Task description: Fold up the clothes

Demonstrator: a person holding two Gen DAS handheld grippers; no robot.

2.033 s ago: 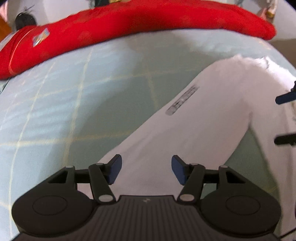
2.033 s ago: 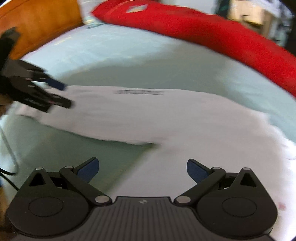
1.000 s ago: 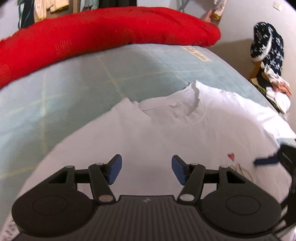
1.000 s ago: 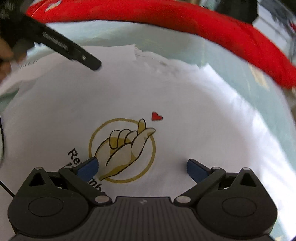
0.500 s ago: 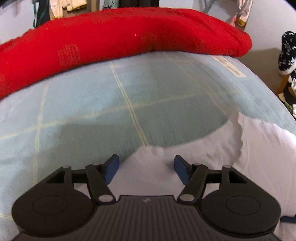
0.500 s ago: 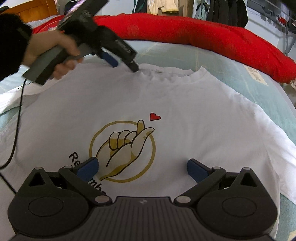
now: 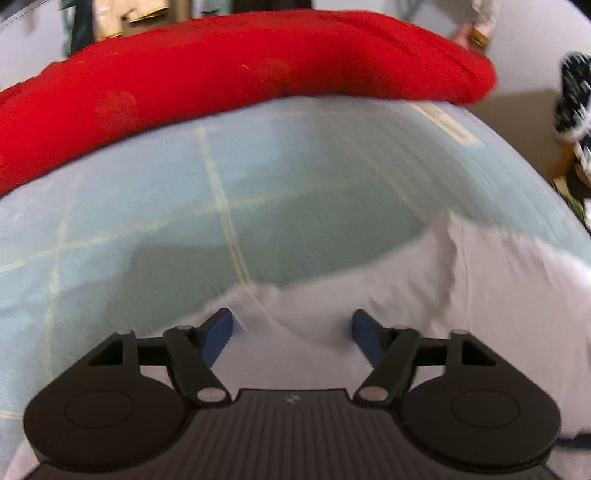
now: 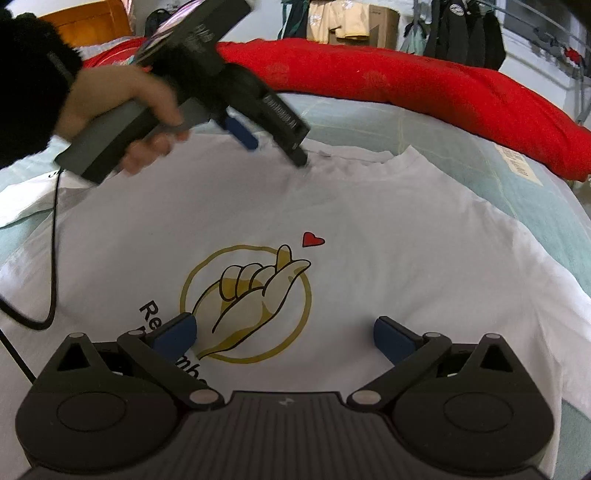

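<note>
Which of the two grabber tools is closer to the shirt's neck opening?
Left. The left gripper is right at the collar of the white T-shirt; the right gripper is back by the printed chest design.

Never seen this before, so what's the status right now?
Left gripper open at white T-shirt collar. Right gripper open over the print. Shirt flat, unfolded. Nothing in the way.

**A bedroom, seen from over the bed**

I'm looking across a bed (image 7: pixel 295 192) with a pale blue-green cover crossed by thin yellow lines. A long red quilt (image 8: pixel 424 85) lies rolled along its far edge. Behind it I see clothes on a rail (image 8: pixel 461 29), a cardboard box (image 8: pixel 380 18) and a pale wall (image 7: pixel 524 29). An orange wooden headboard (image 8: pixel 92 22) stands at far left.
</note>
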